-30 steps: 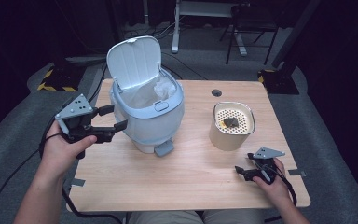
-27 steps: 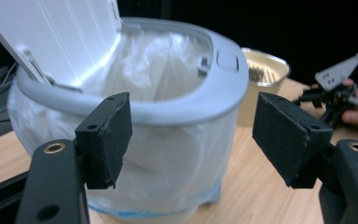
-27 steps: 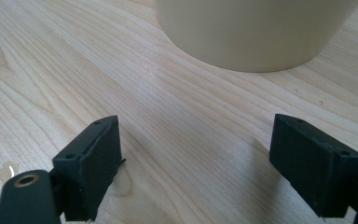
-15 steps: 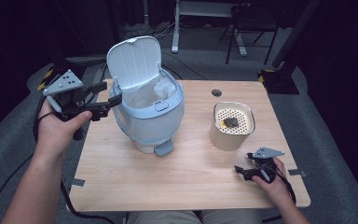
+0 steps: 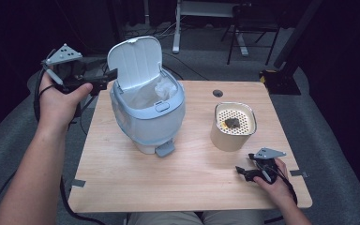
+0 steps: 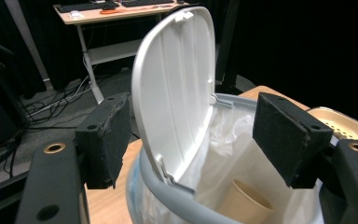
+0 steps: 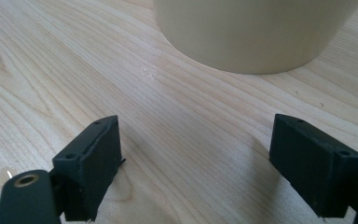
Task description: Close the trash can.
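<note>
The bin's lid (image 5: pixel 136 62) stands open, nearly upright, hinged at the bin's (image 5: pixel 147 119) twelve o'clock edge. My left gripper (image 5: pixel 107 77) hangs at its nine o'clock, jaws wide and empty, one either side of the lid's edge (probably not touching; hard to judge). My right gripper (image 5: pixel 243 171) rests wide open on the table (image 5: pixel 122 178), at five o'clock from the bin.

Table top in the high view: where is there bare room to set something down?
Bare wood lies along the near edge of the table, between the pedal bin and the right gripper. It is tighter between the bin and the beige canister.
</note>
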### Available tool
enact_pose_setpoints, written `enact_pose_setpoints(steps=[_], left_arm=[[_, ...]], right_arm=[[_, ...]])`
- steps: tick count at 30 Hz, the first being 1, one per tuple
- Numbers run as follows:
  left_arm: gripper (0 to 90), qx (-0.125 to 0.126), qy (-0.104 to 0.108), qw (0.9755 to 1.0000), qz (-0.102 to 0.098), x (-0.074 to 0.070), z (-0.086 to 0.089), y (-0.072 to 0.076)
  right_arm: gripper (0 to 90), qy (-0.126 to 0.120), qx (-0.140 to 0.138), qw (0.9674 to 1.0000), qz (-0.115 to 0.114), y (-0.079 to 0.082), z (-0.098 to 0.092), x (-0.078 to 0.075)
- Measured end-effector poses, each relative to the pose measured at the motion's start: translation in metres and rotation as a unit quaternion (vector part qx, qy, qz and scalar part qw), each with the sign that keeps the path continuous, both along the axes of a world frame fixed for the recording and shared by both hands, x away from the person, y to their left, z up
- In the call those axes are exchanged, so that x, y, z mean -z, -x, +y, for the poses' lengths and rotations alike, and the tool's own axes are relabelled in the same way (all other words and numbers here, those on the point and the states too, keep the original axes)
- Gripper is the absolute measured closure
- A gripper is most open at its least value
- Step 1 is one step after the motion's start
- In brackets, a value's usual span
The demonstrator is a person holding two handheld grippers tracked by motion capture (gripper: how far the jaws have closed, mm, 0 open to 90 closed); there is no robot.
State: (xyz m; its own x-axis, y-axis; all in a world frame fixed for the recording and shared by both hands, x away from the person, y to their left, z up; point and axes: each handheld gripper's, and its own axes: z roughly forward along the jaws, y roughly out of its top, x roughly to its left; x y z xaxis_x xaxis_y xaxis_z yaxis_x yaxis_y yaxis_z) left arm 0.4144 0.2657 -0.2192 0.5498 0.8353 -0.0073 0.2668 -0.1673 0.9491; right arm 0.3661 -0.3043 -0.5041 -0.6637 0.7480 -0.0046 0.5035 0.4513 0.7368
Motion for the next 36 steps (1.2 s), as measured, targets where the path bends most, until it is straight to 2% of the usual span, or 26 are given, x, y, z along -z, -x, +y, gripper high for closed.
enact_pose_setpoints(steps=[1,4,11,14,20,29,33,34,36], left_arm=[[28.4,0.014,0.008,0.9999,-0.004,-0.001,0.001,-0.005],[28.4,0.019,0.016,0.9997,-0.008,-0.001,0.002,-0.010],[28.3,0.011,0.010,0.9999,0.002,0.003,-0.003,-0.023],[27.9,0.020,0.014,0.9997,0.005,0.005,-0.007,-0.029],[27.5,0.019,0.013,0.9997,0.011,0.007,-0.011,-0.035],[31.3,0.025,0.013,0.9995,0.017,0.004,-0.014,-0.029],[32.2,0.044,0.007,0.9988,0.020,0.002,-0.021,-0.021],[33.7,0.056,0.009,0.9981,0.025,0.003,-0.025,-0.016],[33.2,0.060,0.007,0.9977,0.031,0.004,-0.027,-0.013]], right_arm=[[17.1,0.000,-0.001,1.0000,0.000,0.000,0.000,0.000],[17.1,0.000,-0.001,1.0000,0.000,0.000,0.000,0.000],[17.1,0.000,-0.003,1.0000,-0.001,0.000,0.000,0.000],[17.1,-0.001,-0.004,1.0000,0.000,0.001,0.000,0.000],[17.1,0.000,-0.006,1.0000,-0.001,0.001,0.000,0.000],[17.1,0.000,-0.006,1.0000,0.000,0.001,0.000,0.000],[17.1,0.000,-0.006,1.0000,0.000,0.001,0.000,0.000],[17.1,0.000,-0.006,1.0000,-0.001,0.001,0.000,0.000],[17.1,0.000,-0.006,1.0000,-0.001,0.001,0.000,0.000]])
